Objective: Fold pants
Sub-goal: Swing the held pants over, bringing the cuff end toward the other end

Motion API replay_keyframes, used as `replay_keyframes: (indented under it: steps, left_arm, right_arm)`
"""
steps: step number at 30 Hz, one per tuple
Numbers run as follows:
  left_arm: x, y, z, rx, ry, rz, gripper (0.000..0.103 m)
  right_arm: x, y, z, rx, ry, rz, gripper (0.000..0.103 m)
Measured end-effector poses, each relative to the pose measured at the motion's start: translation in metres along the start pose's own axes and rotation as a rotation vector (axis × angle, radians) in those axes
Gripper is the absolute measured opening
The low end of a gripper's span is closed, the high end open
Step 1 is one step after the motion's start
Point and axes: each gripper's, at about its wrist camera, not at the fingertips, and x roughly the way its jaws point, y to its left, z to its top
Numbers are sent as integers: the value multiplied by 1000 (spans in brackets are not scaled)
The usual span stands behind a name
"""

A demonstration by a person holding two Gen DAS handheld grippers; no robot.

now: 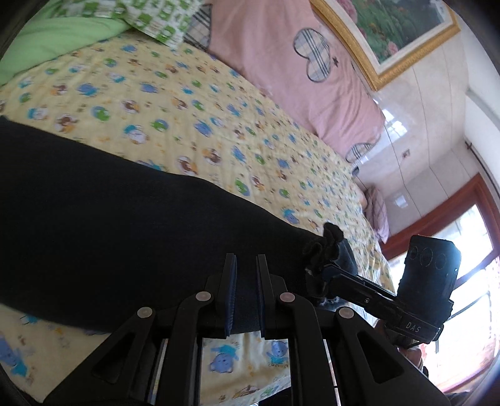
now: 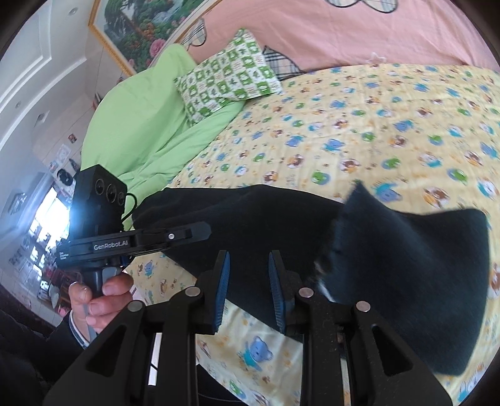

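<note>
Dark navy pants point(image 1: 103, 218) lie across a yellow cartoon-print bedsheet point(image 1: 193, 103). In the left wrist view my left gripper point(image 1: 247, 265) hovers over the pants' near edge, jaws apart with a narrow gap, nothing between them. The right gripper point(image 1: 322, 271) shows at the right, at a bunched end of the pants point(image 1: 325, 246). In the right wrist view my right gripper point(image 2: 248, 259) is open over the pants point(image 2: 265, 225); a raised fold of the pants point(image 2: 412, 274) stands to the right. The left gripper point(image 2: 206, 229) shows at the left over the pants.
A pink quilt point(image 1: 300, 78) lies along the far side of the bed. A green duvet point(image 2: 150, 131) and a green-patterned pillow point(image 2: 228, 75) sit at the head. A framed picture point(image 1: 393, 28) hangs on the wall. A window point(image 1: 468, 250) is beyond the bed.
</note>
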Motion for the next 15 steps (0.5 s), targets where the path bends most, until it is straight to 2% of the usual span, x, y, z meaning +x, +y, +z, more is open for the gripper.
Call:
replay_keyframes:
  steps: [4, 7, 11, 15]
  left_arm:
    - [-28, 15, -3, -53, -60, 30, 10]
    - [-50, 26, -8, -90, -107, 73, 10]
    - [-74, 42, -17, -126, -149, 130, 13]
    - [-96, 59, -26, -176, -180, 157, 13]
  right_arm:
    - [15, 11, 8, -22, 20, 28, 30]
    - [25, 20, 15, -45, 33, 45, 40]
    - [40, 32, 25, -77, 53, 68, 41]
    - [57, 44, 33, -104, 73, 100, 41]
